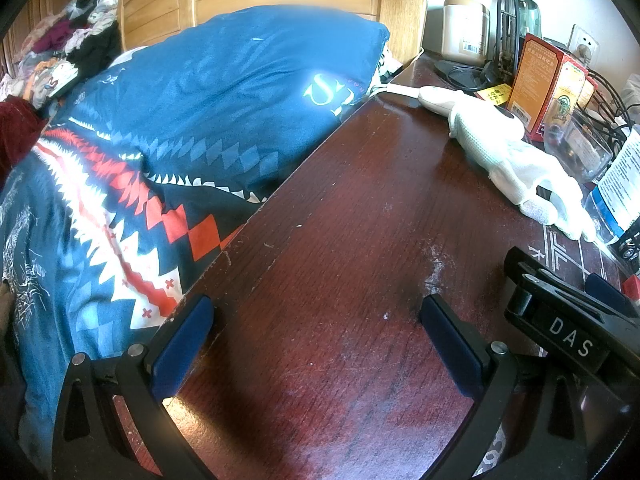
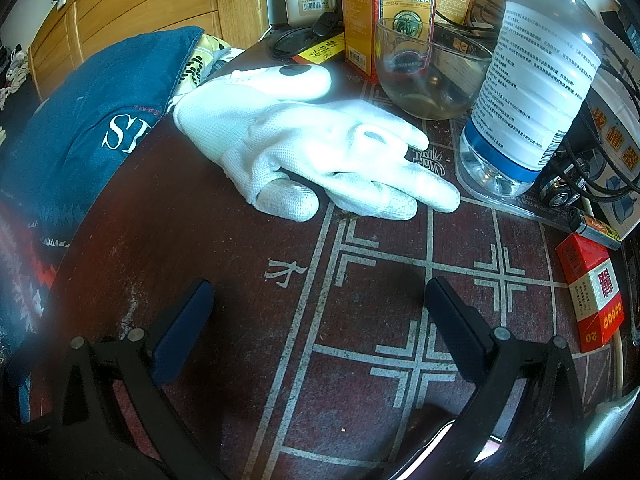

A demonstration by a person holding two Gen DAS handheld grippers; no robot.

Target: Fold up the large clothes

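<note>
Both claws stood with their blue pads apart and held nothing: the left claw and the right claw hovered over the dark red wooden surface. The large clothes were not on this surface. A heap of clothes lay on the bed by the headboard, well apart from the claws. It looked soft, light and limp, so I judged a grasp at a hem or a shoulder corner was best. The blue patterned quilt touched the left edge of the surface. A white knitted glove lay near the glass bowl.
</note>
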